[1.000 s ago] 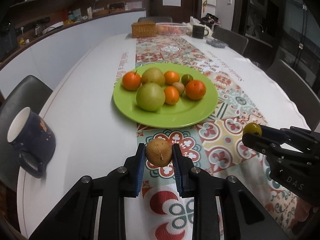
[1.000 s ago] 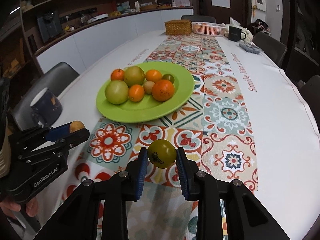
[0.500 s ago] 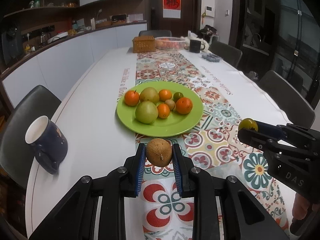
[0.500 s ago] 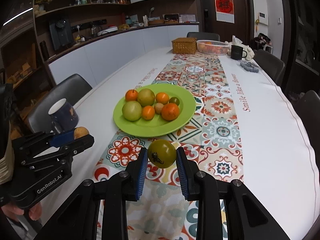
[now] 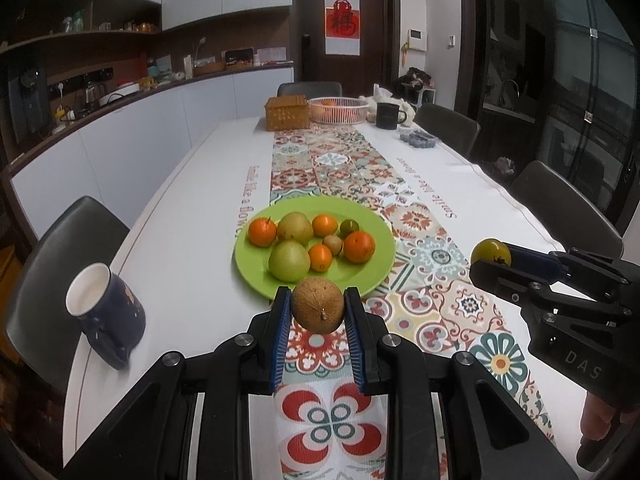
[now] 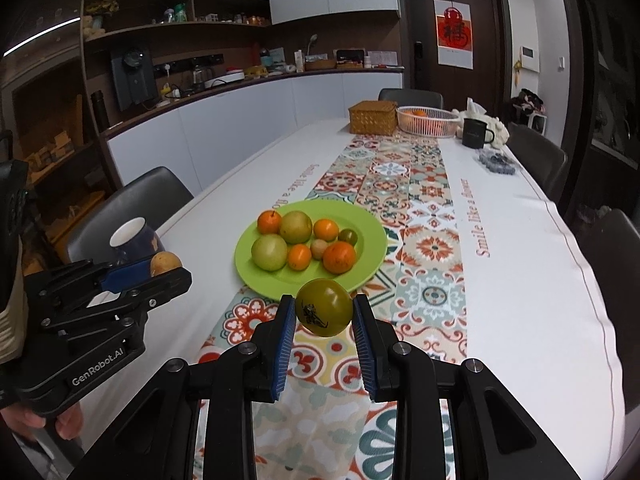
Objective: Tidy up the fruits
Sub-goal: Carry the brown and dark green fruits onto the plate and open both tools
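Note:
My left gripper (image 5: 318, 310) is shut on a round brown fruit (image 5: 317, 306) and holds it in the air, short of the green plate (image 5: 376, 268). It also shows in the right wrist view (image 6: 166, 266). My right gripper (image 6: 324, 314) is shut on a green tomato (image 6: 324, 307), also above the table near the plate's (image 6: 370, 260) front edge. That gripper appears at the right of the left wrist view (image 5: 490, 254). The plate holds several oranges, two pale green pears and small fruits.
A dark blue mug (image 5: 106, 312) stands left of the plate near the table edge. At the far end are a wicker box (image 5: 287, 113), a white basket (image 5: 338, 110) and a black mug (image 5: 387, 115). Dark chairs line both sides.
Both grippers have lifted and drawn back from the plate with their fruits still held. The plate looks smaller and farther off.

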